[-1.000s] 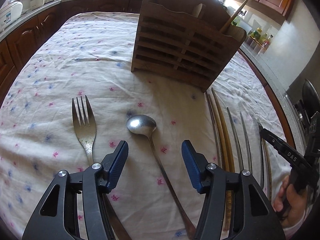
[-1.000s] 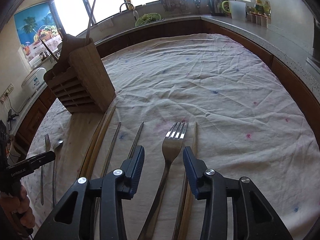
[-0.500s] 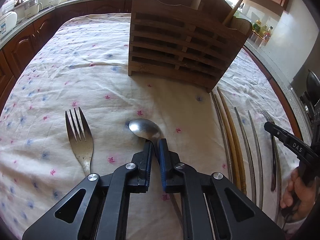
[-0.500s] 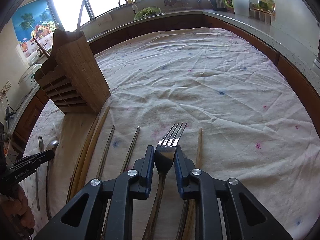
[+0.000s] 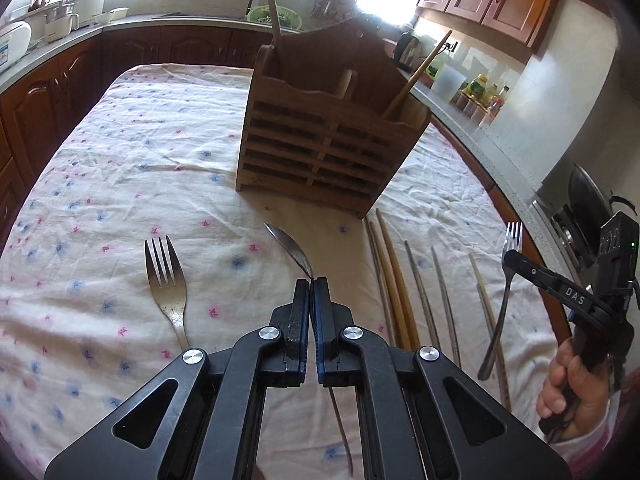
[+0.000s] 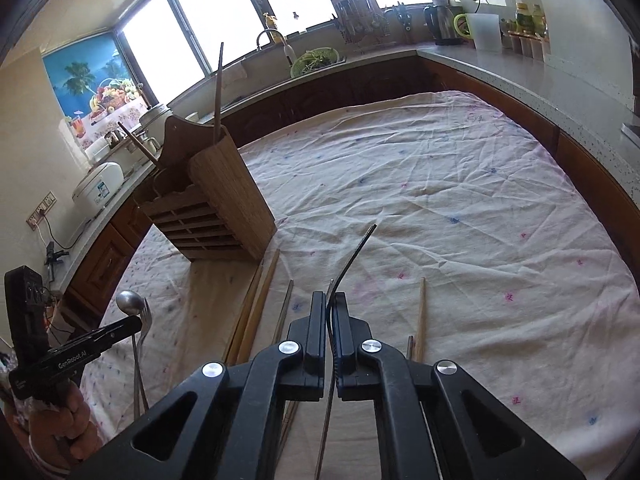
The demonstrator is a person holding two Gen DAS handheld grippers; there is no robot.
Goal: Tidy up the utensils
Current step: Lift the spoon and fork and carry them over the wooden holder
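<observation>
My left gripper (image 5: 311, 284) has its jaws closing tight on the neck of a steel spoon (image 5: 290, 251). The spoon is lifted off the cloth, its bowl edge-on. A second fork (image 5: 166, 284) lies flat to its left. My right gripper (image 6: 331, 300) has its jaws closing tight on a steel fork (image 6: 354, 258), which is raised with its tines pointing forward. In the left wrist view this fork (image 5: 509, 276) hangs from the right gripper (image 5: 516, 260). In the right wrist view the spoon (image 6: 130, 303) sits in the left gripper (image 6: 134, 322). The wooden utensil holder (image 5: 332, 152) (image 6: 216, 208) stands beyond.
Wooden chopsticks (image 5: 394, 280) (image 6: 256, 308), metal chopsticks (image 5: 438, 292) and a single wooden chopstick (image 6: 420, 320) lie on the flowered tablecloth (image 5: 120, 184). The holder has two sticks in it. A hand (image 5: 572, 396) grips the right tool. Counters ring the table.
Both grippers went from open to shut, the left on the spoon and the right on the fork. Both then rose, lifting the utensils off the cloth and turning them edge-on.
</observation>
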